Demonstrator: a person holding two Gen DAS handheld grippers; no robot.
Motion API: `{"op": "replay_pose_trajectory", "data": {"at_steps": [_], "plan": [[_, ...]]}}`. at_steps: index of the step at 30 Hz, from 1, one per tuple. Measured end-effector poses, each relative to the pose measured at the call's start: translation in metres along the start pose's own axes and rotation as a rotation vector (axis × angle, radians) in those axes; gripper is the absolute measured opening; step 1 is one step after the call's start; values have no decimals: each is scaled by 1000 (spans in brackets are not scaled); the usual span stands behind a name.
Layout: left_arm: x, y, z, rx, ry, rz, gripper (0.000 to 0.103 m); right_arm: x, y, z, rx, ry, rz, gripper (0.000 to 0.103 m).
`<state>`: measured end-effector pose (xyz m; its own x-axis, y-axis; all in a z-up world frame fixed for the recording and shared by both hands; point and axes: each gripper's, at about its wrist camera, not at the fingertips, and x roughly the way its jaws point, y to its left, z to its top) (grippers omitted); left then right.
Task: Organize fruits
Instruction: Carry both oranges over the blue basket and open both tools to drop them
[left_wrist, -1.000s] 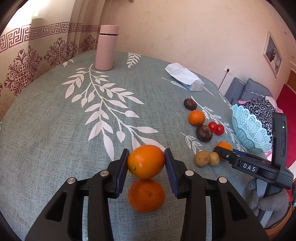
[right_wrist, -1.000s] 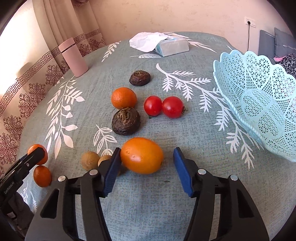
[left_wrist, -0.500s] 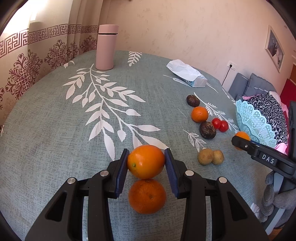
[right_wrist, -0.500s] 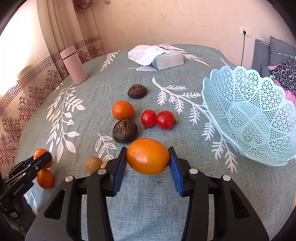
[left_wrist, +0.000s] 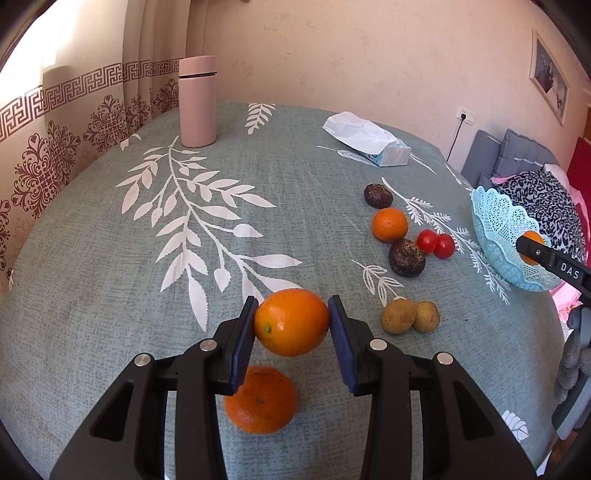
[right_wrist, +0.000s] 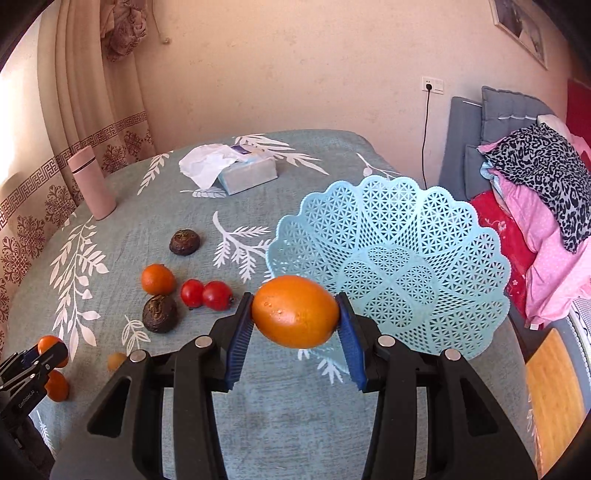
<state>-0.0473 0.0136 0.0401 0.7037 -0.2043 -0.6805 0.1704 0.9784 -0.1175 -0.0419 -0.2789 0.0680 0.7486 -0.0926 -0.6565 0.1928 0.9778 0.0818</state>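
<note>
Gripping an orange (left_wrist: 291, 322) above the table, the left gripper (left_wrist: 291, 326) hangs over another orange (left_wrist: 261, 400). Rightward, the right gripper (right_wrist: 295, 318) clamps a second orange (right_wrist: 295, 312) before the blue basket (right_wrist: 458, 236). Leaf-print tablecloth (left_wrist: 110, 295), curtain (left_wrist: 44, 122) behind.

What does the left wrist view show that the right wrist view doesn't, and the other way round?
Only the left wrist view shows both brown round fruits side by side and the left gripper clamping its orange above a second orange on the cloth. Only the right wrist view shows the inside of the blue basket, with no fruit in it, and the bedding beyond. Both show the tomatoes, pink bottle, tissue box and the right gripper holding an orange.
</note>
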Motion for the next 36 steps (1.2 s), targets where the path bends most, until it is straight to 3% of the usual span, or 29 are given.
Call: {"op": "replay_pose_trajectory", "data": {"at_steps": [16,36], "plan": [[8,-91,34,151,-31,-54,39,22,-51,1,56,20,-63,46],[51,-195,71,261,4,-207,39,-4,-85,17,118,-58,-142,47]]}}
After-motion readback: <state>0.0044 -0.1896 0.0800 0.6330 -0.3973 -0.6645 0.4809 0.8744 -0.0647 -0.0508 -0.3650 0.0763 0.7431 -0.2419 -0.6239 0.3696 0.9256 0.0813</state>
